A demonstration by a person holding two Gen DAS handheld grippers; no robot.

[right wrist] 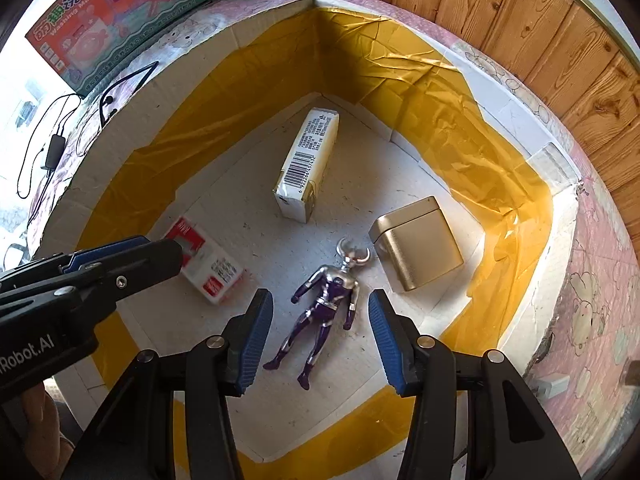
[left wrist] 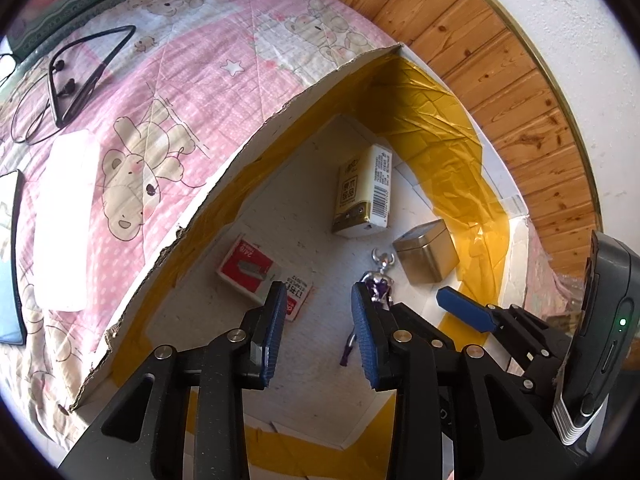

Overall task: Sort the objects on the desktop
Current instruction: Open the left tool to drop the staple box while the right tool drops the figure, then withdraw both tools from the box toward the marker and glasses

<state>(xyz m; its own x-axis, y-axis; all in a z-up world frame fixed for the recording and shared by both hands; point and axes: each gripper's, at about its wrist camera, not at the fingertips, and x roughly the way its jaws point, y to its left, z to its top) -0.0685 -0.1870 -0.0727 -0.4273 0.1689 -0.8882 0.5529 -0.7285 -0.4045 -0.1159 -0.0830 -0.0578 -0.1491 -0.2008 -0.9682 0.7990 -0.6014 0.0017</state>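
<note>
A white cardboard box (right wrist: 516, 112) lined with yellow tape lies on the bed. Inside lie a silver-and-purple action figure (right wrist: 328, 300), a gold tin (right wrist: 418, 244), a yellow-white carton (right wrist: 306, 164) and a red-white staples box (right wrist: 204, 258). My right gripper (right wrist: 320, 340) is open and empty above the figure, one finger on each side of it. My left gripper (left wrist: 318, 332) is open and empty above the box floor, between the staples box (left wrist: 250, 270) and the figure (left wrist: 378, 284). The tin (left wrist: 426, 250) and carton (left wrist: 364, 196) lie beyond it.
Outside the box on the pink bear-print bedcover (left wrist: 160, 92) lie a black neckband earphone (left wrist: 80, 68), a white case (left wrist: 66, 220) and a dark tablet (left wrist: 10, 256). A toy washing-machine box (right wrist: 120, 12) stands behind. A wooden wall (right wrist: 560, 48) is on the right.
</note>
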